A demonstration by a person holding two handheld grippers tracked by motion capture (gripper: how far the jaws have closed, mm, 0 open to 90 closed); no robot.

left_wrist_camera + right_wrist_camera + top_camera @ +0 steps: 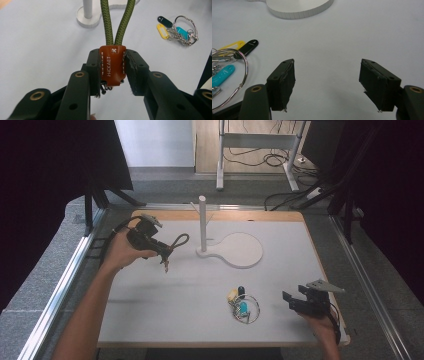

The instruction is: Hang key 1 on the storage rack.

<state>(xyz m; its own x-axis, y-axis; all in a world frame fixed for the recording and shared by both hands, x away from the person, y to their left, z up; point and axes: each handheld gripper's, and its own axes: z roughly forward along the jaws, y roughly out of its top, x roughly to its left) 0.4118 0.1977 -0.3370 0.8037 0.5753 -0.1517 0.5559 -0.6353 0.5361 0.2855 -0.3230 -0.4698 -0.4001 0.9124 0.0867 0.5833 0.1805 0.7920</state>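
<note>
The left gripper point(159, 251) is clamped on the brown leather tab point(112, 65) of a green cord loop point(178, 241), and carries it clear of the table just to the left of the white post point(202, 222), the landmark for everything here. In the left gripper view the two cord strands point(117, 22) run up from the tab toward the post's round foot point(86, 21), with a bit of metal hardware dangling under the tab (too small to make out what it is). So the pick-up looks done; what seems to remain is carrying the loop over the top of the post and dropping it on, since the loop is still beside the post and not around it. The right gripper point(294, 303) rests low, well to the right of the post and nearer the person, its jaws spread wide with nothing between them, as the right gripper view makes plain. A second bunch, a steel key ring point(246, 309) with yellow, black and blue tags, lies flat on the table in front of the post and a little right of it, just left of that idle gripper, untouched. My guess is that it goes on next.
</note>
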